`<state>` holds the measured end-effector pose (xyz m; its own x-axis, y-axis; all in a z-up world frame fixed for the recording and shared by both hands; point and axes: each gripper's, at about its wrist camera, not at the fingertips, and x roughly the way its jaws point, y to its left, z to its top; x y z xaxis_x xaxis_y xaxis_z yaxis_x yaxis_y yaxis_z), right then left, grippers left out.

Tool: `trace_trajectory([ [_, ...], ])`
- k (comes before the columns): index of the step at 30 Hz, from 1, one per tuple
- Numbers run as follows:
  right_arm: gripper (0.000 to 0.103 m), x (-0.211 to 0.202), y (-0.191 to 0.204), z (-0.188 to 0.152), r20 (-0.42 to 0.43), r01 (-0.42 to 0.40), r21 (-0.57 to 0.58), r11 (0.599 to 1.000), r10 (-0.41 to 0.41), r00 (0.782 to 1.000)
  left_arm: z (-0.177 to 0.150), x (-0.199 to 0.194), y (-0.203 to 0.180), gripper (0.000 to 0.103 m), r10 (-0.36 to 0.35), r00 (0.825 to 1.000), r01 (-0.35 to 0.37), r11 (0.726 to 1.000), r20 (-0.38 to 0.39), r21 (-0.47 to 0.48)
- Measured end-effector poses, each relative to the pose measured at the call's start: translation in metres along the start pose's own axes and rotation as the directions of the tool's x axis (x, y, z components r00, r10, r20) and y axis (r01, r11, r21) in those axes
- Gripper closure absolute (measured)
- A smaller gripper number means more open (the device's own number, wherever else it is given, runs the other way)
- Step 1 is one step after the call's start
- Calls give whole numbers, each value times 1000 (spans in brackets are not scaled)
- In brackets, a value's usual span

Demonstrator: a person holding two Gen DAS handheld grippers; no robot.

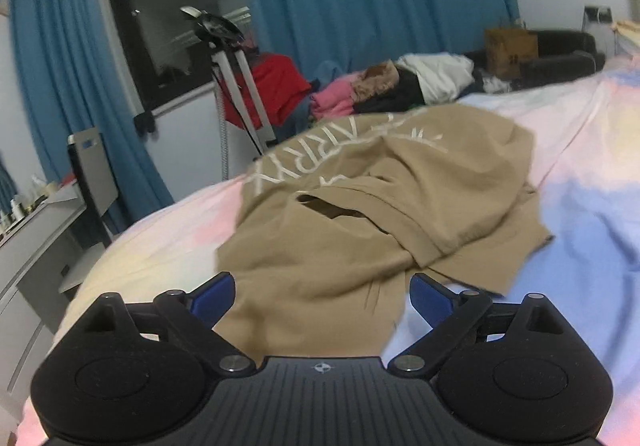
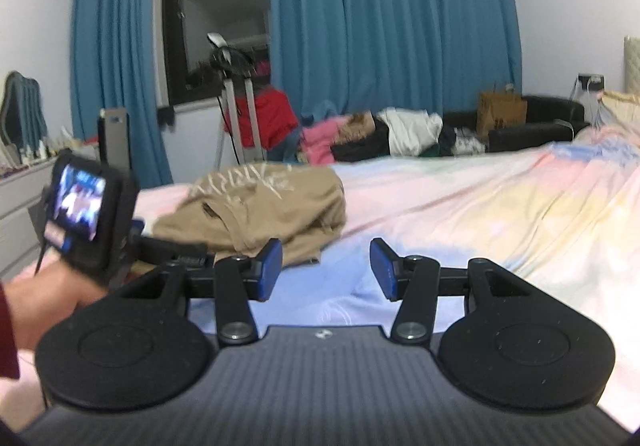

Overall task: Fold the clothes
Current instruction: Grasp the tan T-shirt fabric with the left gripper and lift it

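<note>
A crumpled tan T-shirt (image 1: 360, 214) with white lettering lies in a heap on the pastel bed sheet (image 1: 580, 206). My left gripper (image 1: 322, 296) hovers over its near hem, jaws wide open, with cloth below the gap and no pad pressing on it. In the right wrist view the same T-shirt (image 2: 264, 210) sits ahead and to the left. My right gripper (image 2: 326, 270) is open over bare sheet (image 2: 480, 214), just short of the shirt's corner, with nothing between its fingers. The left tool's camera back (image 2: 80, 210), held by a hand, shows at the left edge.
A pile of mixed clothes (image 1: 400, 86) lies past the bed's far side, beside a black sofa (image 1: 568, 50) with a brown paper bag (image 1: 510, 46). A tripod (image 1: 240, 86) stands by the blue curtains. A grey dresser (image 1: 32, 246) flanks the bed at left.
</note>
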<state>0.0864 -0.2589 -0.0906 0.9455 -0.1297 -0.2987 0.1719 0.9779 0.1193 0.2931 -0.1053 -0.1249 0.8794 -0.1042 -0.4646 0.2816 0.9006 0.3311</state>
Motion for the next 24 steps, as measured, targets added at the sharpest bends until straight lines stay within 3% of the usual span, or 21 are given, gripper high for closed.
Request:
trace_trajectory([
  [3,51,27,2,-10,-38,9,-4,1000,-9,999,1,38,-8,31,-13,1000,14,999,-18,38],
  [5,51,43,5,-17,-53,13,-16,1000,-13,999,-1,52,-6,35,-12,1000,12,999,-21,31],
  [7,51,56,7,-23,-61,16,-24,1000,-18,998,-5,54,-1,45,-13,1000,13,1000,5,-2],
  [9,51,66,7,-28,-74,20,-16,1000,-22,997,-8,42,12,75,-30,999,32,998,26,-63],
  [11,51,73,6,-31,-84,24,7,1000,-23,996,-11,25,28,89,-53,998,58,989,45,-134],
  [16,51,71,4,-31,-59,35,27,999,-33,998,-17,-33,71,93,-82,989,114,955,127,-275],
  [24,51,35,11,-18,60,0,1,1000,0,998,-28,-161,105,94,-136,962,207,928,237,-308],
])
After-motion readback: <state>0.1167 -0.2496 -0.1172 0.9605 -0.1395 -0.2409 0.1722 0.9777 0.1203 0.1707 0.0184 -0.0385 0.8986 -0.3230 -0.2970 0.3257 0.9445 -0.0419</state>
